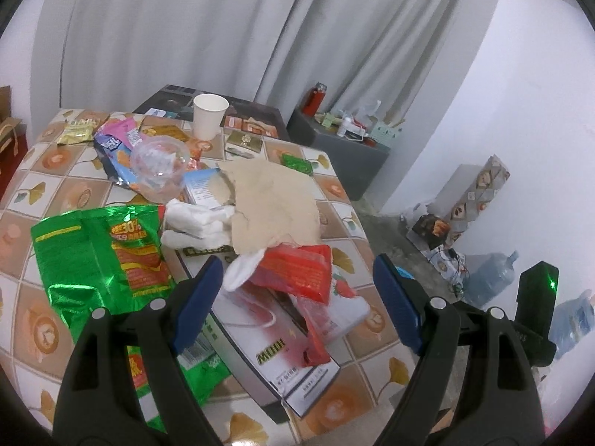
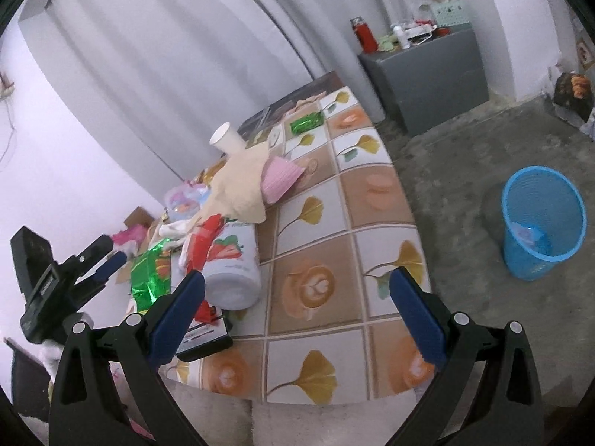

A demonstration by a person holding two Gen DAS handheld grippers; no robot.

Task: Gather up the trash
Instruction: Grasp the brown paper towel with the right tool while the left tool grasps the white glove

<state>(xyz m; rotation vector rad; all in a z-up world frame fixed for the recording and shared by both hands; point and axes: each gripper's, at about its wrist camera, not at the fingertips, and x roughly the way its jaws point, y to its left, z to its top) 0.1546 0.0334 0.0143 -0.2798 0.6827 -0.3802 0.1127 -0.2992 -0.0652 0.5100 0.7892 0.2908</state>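
Left gripper (image 1: 297, 297): jaws wide apart, holding nothing, poised above the red wrapper (image 1: 297, 271) atop the litter pile, probably the next pick. Right gripper (image 2: 297, 304): jaws likewise wide and empty, over bare counter (image 2: 316, 223) near the edge, touching nothing. Trash on the counter: green foil bag (image 1: 100, 252), tissue pack (image 2: 230, 271), white tissues (image 1: 197, 223), brown paper (image 1: 275, 200), paper cup (image 1: 209, 116). Blue bin (image 2: 543, 223) stands on the floor, well apart from the counter, awaiting deposits.
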